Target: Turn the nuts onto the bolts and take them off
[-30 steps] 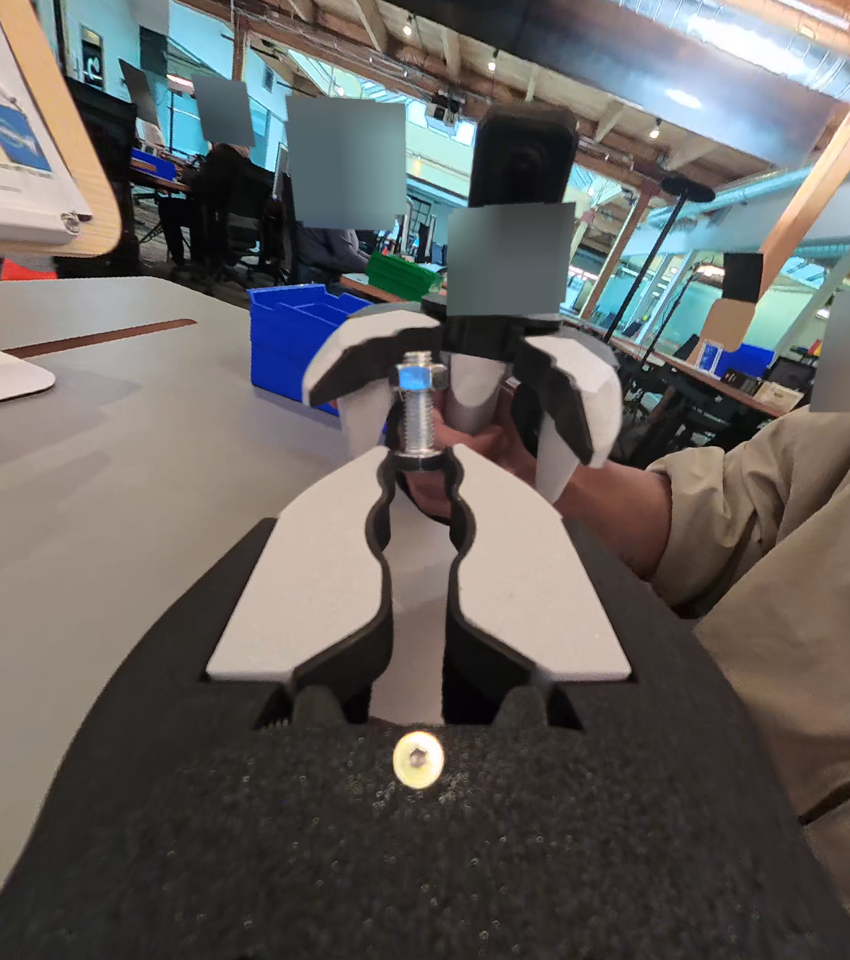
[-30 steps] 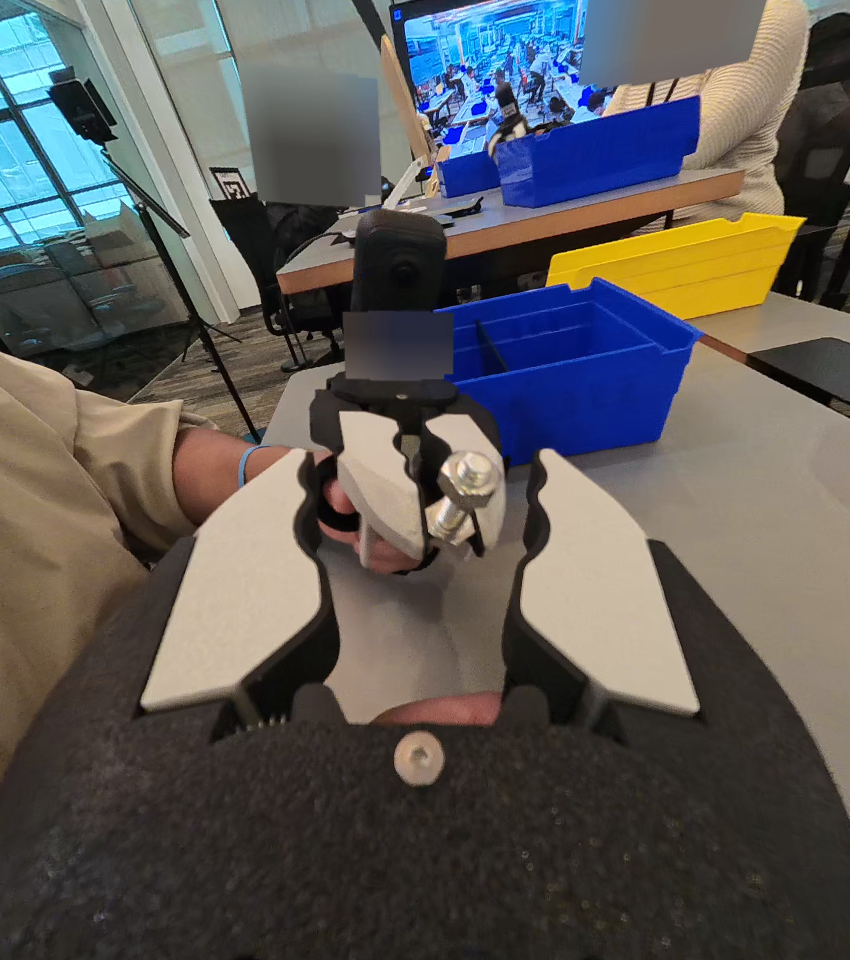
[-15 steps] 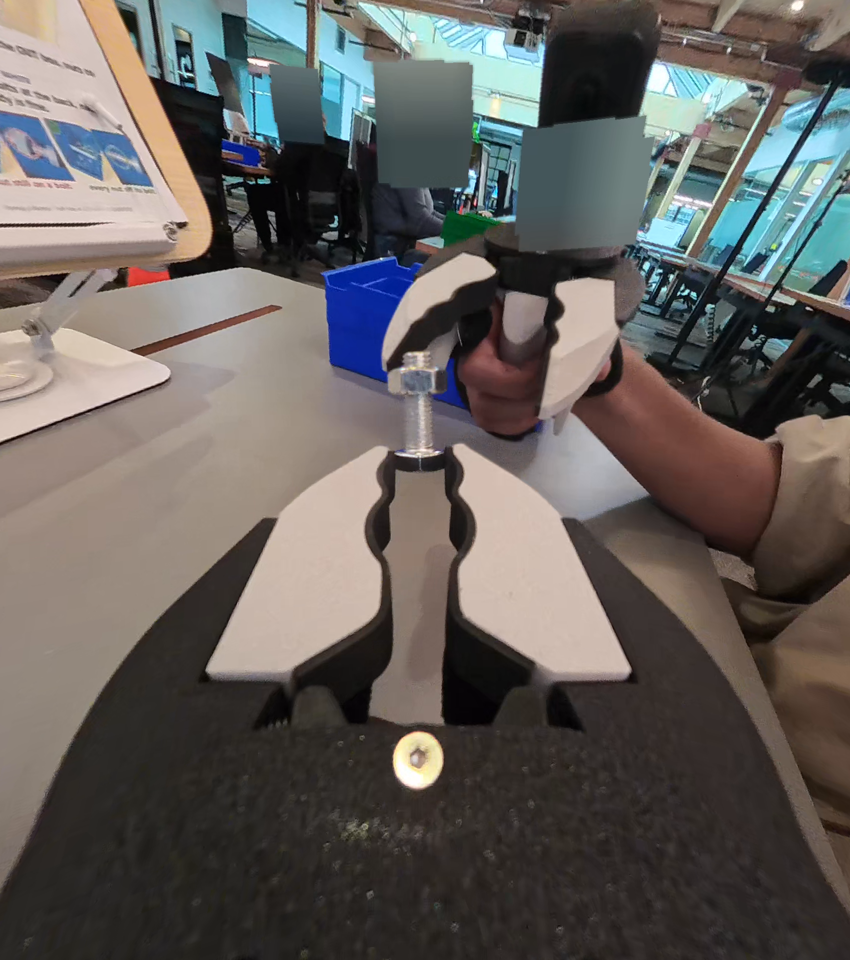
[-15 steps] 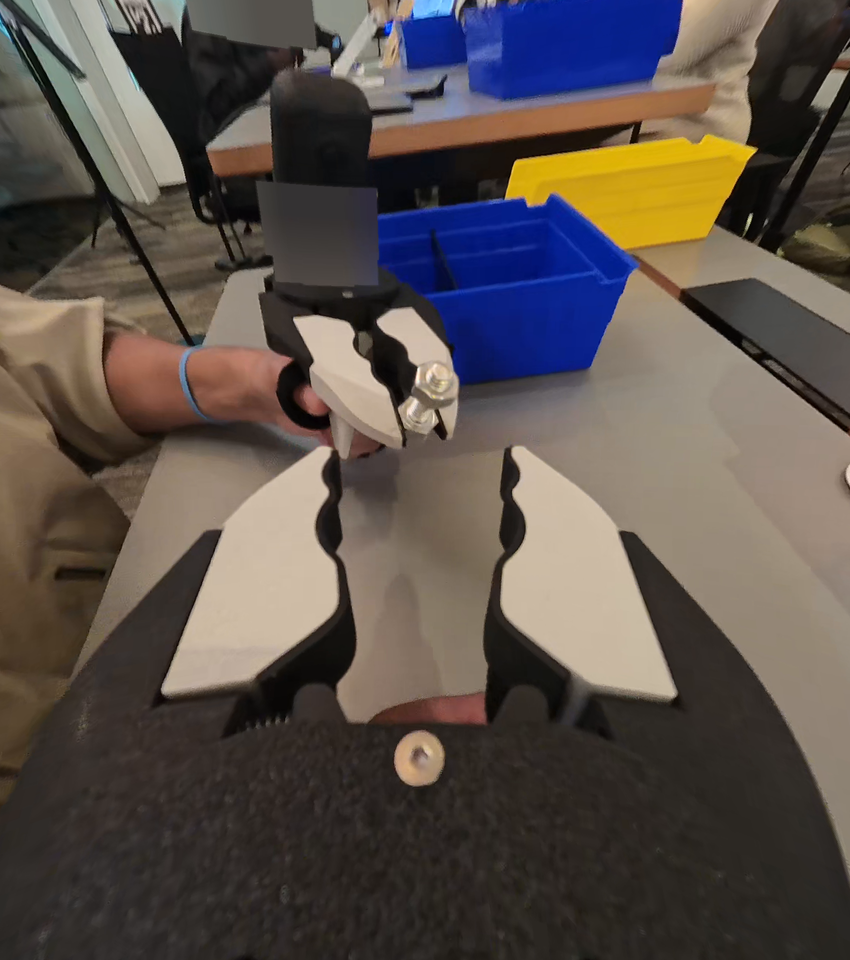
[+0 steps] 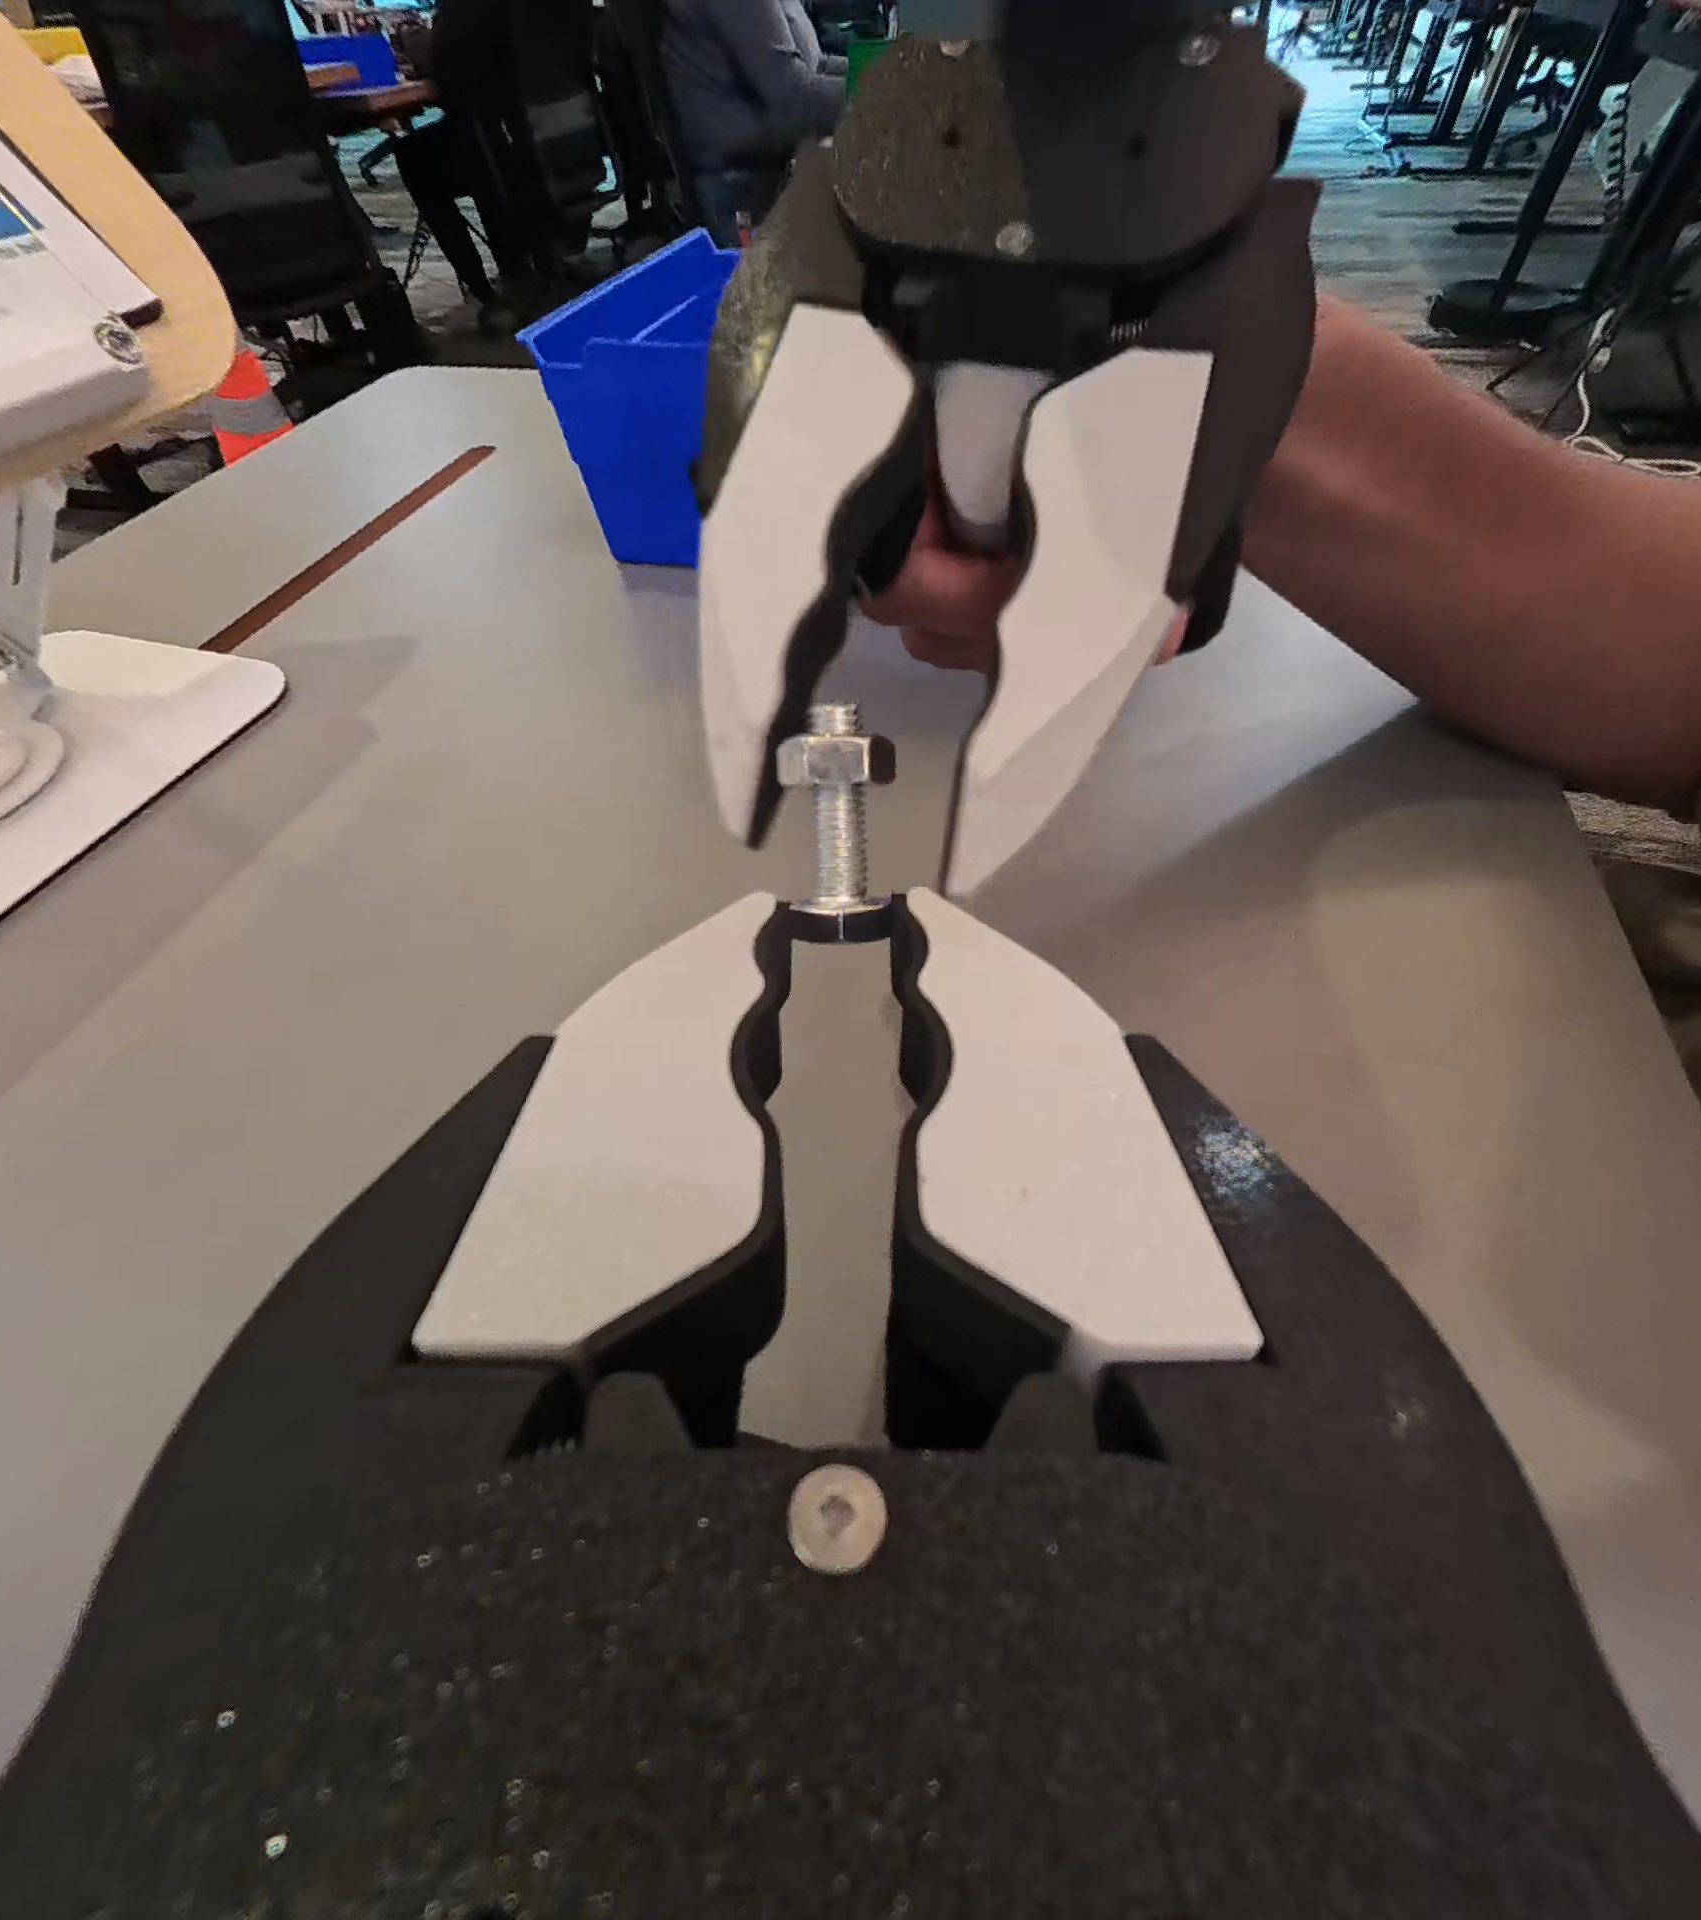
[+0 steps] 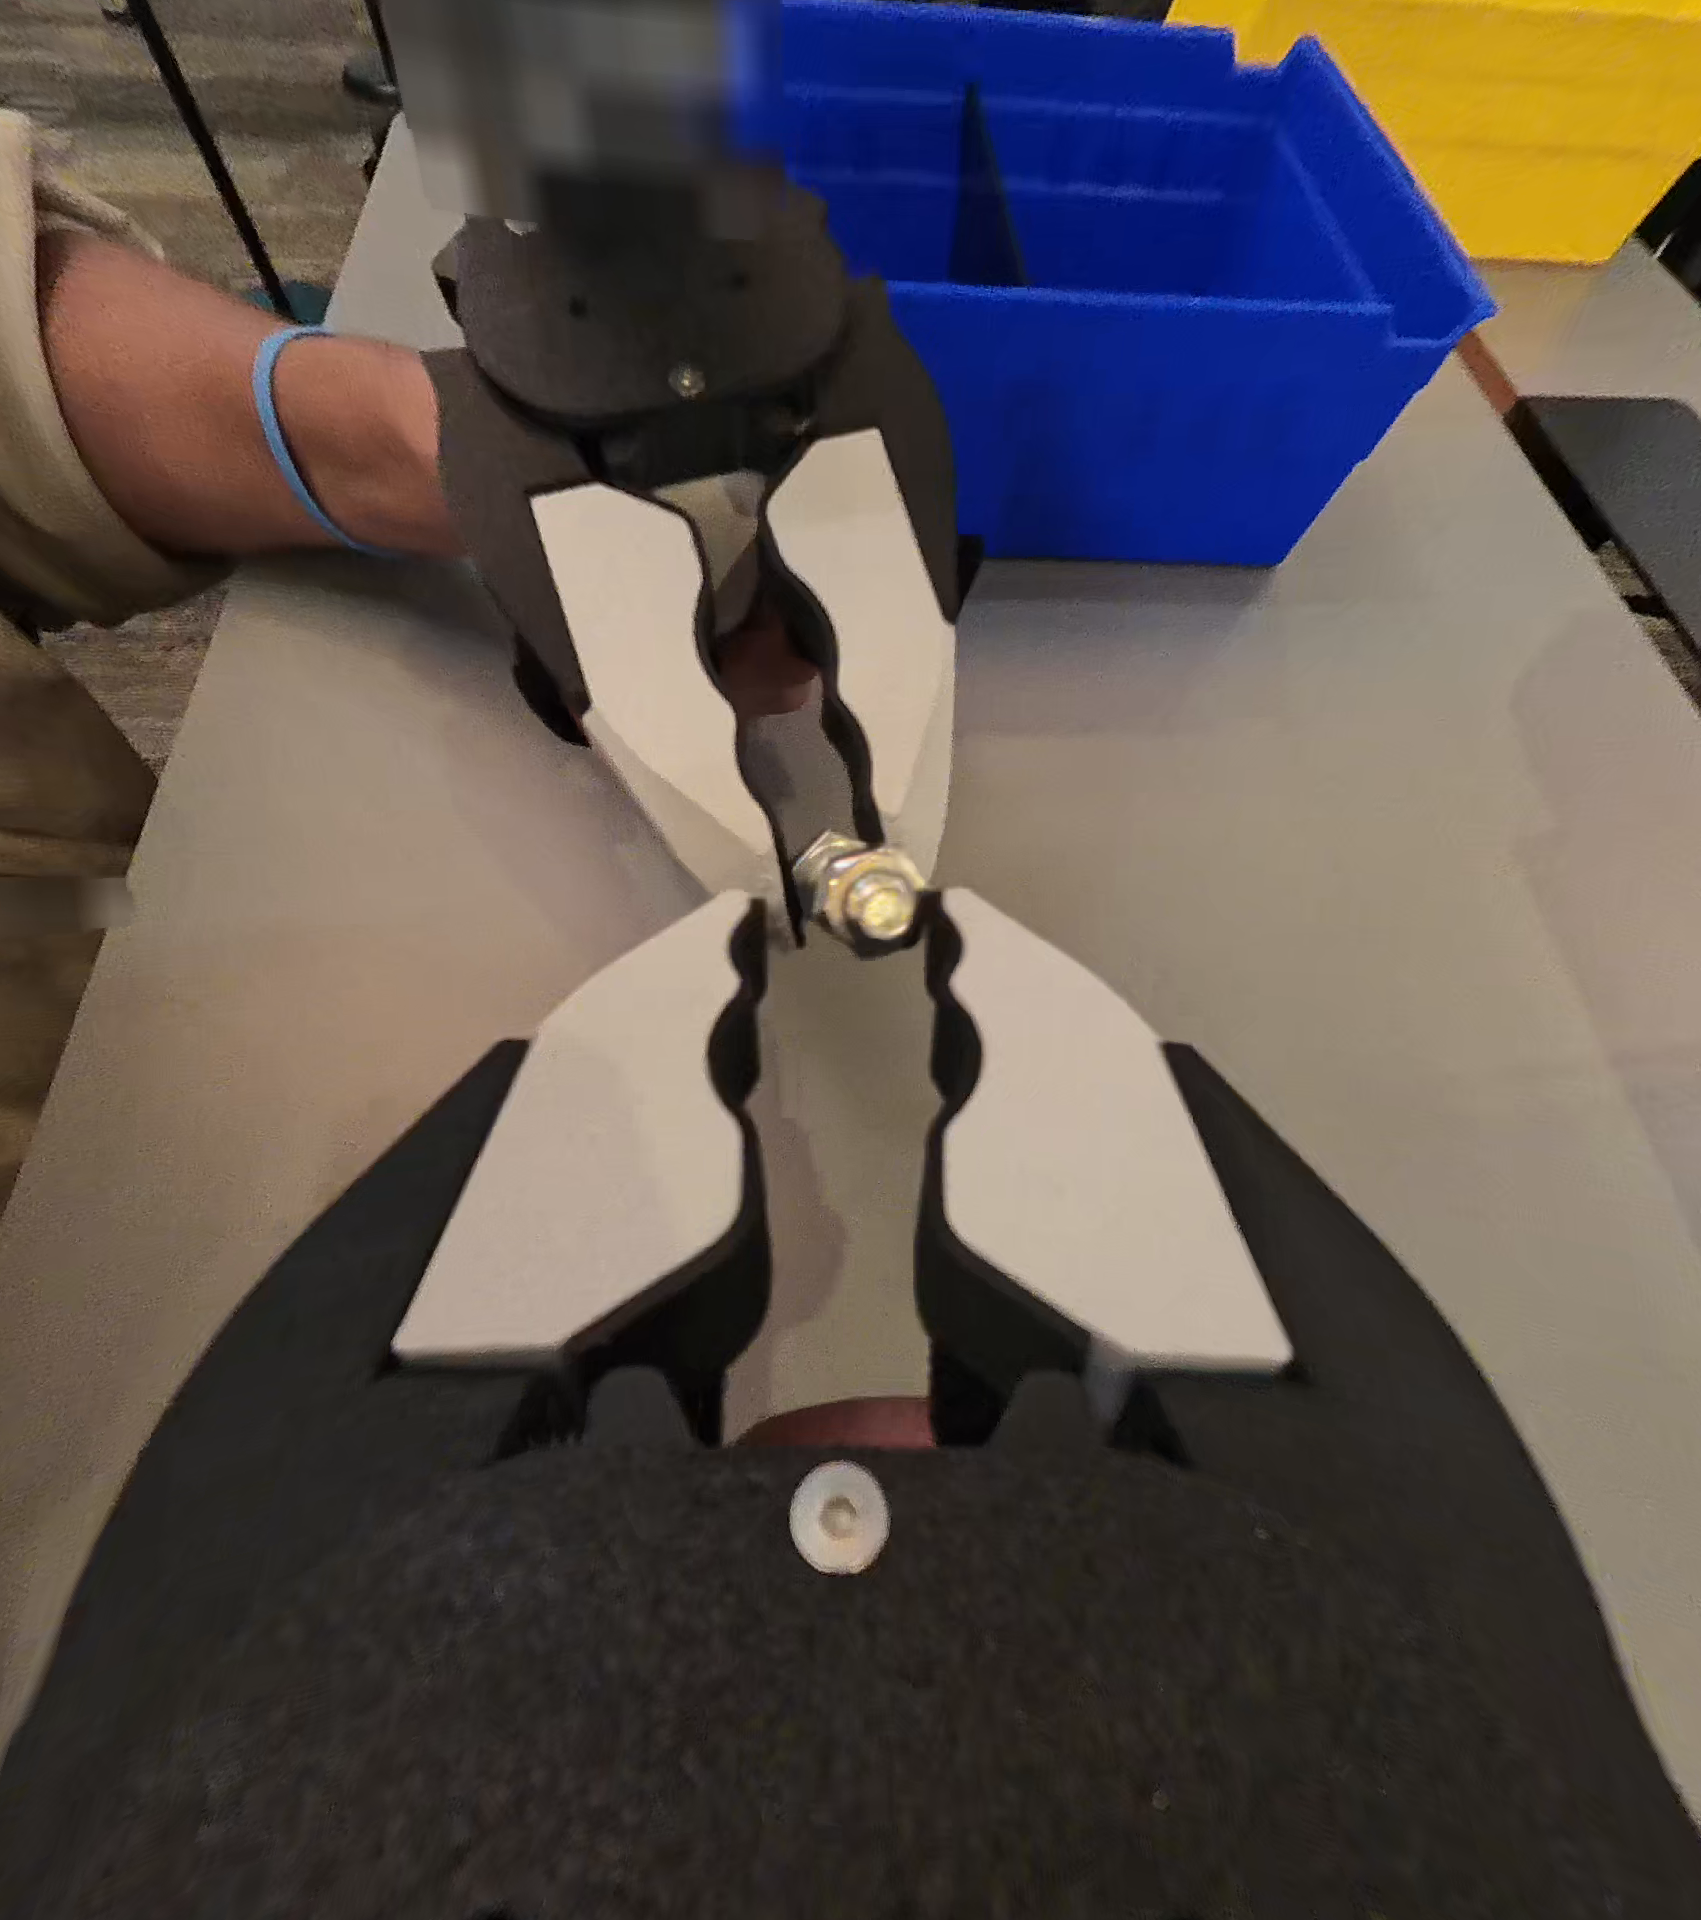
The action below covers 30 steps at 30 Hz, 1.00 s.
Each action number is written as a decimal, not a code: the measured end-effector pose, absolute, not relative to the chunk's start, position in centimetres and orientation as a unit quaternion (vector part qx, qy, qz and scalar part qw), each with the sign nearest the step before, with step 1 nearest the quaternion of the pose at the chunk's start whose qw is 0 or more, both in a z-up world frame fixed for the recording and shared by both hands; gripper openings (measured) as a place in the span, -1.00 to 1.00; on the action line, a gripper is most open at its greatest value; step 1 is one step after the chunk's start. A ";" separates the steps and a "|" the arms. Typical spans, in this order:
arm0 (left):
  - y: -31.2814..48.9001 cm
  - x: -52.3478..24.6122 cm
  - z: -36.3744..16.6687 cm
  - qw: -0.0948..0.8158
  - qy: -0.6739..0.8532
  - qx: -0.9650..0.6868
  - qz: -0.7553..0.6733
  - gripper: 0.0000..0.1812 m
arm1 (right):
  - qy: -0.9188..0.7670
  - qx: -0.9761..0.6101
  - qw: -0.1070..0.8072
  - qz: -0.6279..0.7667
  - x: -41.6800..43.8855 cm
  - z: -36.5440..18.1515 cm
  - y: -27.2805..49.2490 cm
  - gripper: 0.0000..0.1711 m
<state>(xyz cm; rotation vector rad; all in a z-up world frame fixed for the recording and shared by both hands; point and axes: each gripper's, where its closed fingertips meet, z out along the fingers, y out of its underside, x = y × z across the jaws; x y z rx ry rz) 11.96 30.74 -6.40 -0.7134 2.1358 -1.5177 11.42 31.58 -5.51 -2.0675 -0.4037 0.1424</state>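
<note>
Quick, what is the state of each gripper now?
Left gripper: shut on the bolt head.
Right gripper: open, jaws either side of the nut.

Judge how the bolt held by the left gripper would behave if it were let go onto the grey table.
The bolt looks like rigid bright metal, so it probably would not bend or break. Its round threaded shank would likely let it roll, though the hex nut near its tip might check that. Held only by its head in the left gripper, it could pivot when pushed.
</note>
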 end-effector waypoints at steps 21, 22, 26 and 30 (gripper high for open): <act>40.2 16.5 -3.1 0.404 0.529 -0.465 -0.583 -0.19 | -0.009 -0.788 0.599 -0.142 18.7 -0.5 32.8 -0.78; 40.5 16.7 -3.7 0.386 0.521 -0.483 -0.588 -0.18 | 0.003 -0.788 0.596 -0.155 19.1 -0.6 32.8 -0.78; 40.9 17.5 -5.7 0.315 0.507 -0.532 -0.601 -0.21 | 0.041 -0.789 0.579 -0.202 20.5 -0.9 32.6 -0.78; 41.1 17.3 -5.6 0.315 0.506 -0.531 -0.603 -0.25 | 0.112 -0.757 0.586 -0.265 21.9 1.8 28.7 -0.78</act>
